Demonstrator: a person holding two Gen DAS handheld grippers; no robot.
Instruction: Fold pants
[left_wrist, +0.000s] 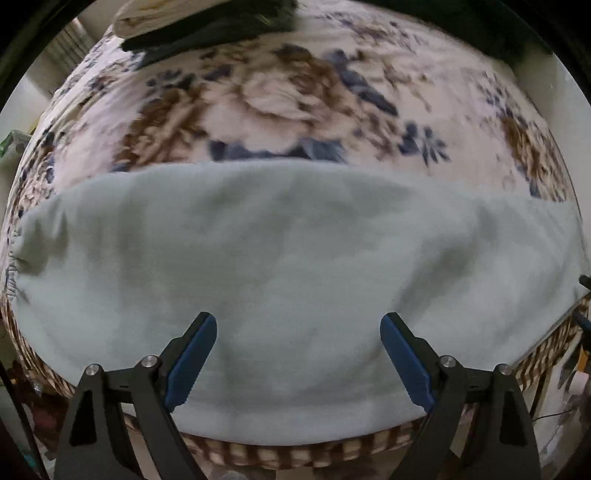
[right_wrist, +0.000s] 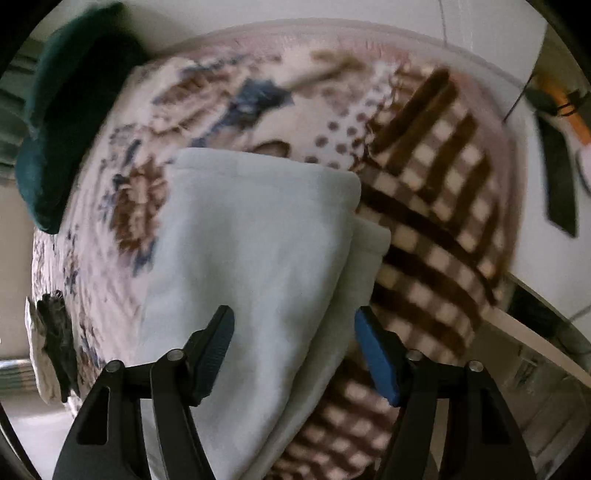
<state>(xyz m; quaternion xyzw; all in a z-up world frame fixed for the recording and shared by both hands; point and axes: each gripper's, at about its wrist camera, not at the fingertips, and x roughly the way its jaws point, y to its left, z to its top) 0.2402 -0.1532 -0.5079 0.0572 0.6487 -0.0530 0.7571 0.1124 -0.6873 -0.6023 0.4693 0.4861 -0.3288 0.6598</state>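
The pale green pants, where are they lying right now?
The pants lie flat on the floral blanket, along its checked border, and fill the lower middle of both views under the open grippers.

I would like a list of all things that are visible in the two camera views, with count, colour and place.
pants: one, pale grey-green, folded flat on the blanket, near its edge.
blanket: one, cream with brown and blue flowers and a brown checked border, covering the bed.
dark green cushion: one, at the far left of the right wrist view.
left gripper: one, black with blue pads, open above the pants.
right gripper: one, same colours, open above the pants' end.
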